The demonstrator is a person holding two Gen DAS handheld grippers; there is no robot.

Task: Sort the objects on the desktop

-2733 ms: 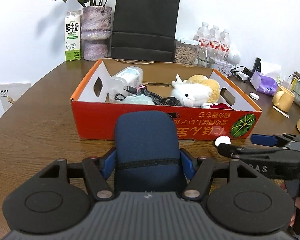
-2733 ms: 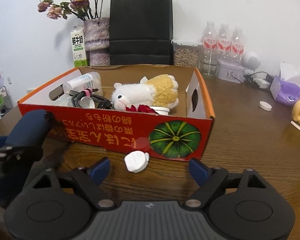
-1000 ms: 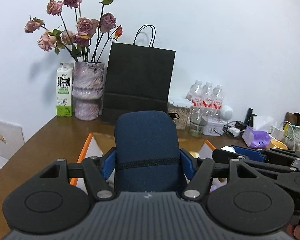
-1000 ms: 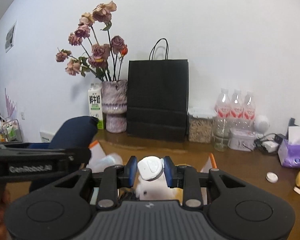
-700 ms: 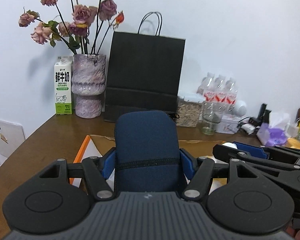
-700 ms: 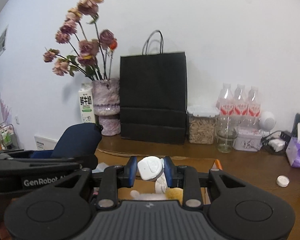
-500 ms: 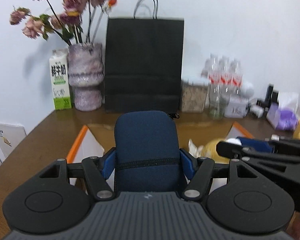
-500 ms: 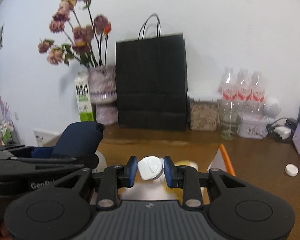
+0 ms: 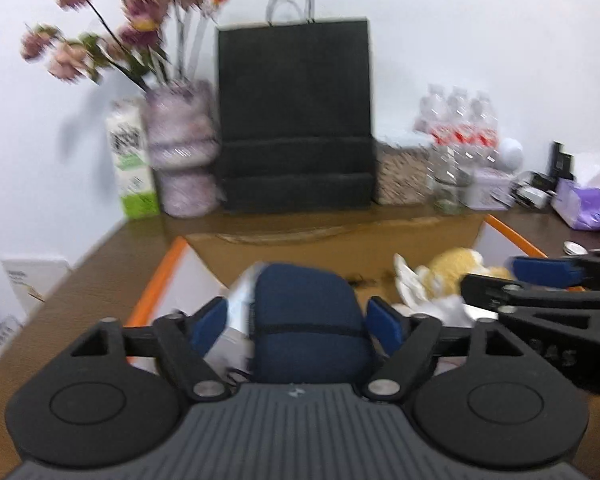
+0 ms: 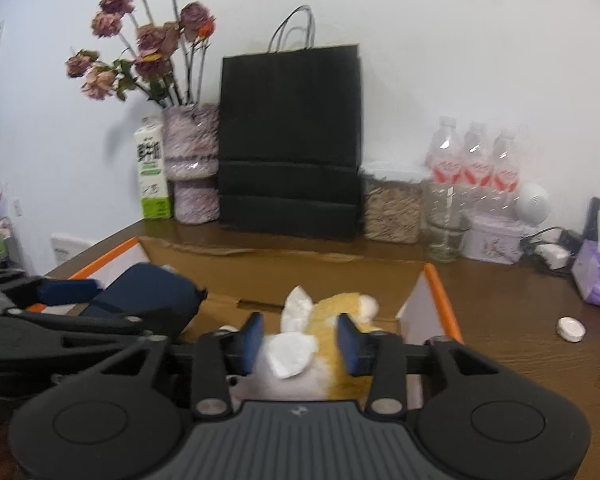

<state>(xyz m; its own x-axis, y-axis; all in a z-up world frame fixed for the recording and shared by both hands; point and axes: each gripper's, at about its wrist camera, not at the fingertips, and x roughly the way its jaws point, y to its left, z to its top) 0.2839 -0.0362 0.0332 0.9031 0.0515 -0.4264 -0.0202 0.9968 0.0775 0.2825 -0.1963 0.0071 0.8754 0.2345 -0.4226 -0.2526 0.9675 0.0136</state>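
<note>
Navy pouch point(image 9: 308, 312) sits between the pads of the left gripper point(image 9: 296, 324), over the left part of the orange box point(image 9: 156, 280). The jaws are spread wider than the pouch, with daylight on its left side. The blur leaves the right pad's contact uncertain, but it looks loose. The right gripper point(image 10: 300, 340) is likewise spread, and the small white cap point(image 10: 290, 354) hangs free between its pads, just above the plush toy point(image 10: 340, 308).

The cap is light and rounded, so it could bounce off the soft toy and roll over the rim. The pouch is bulky and rounded and may settle crooked on the clutter under it. The two tools are close side by side and could knock together when withdrawn.
</note>
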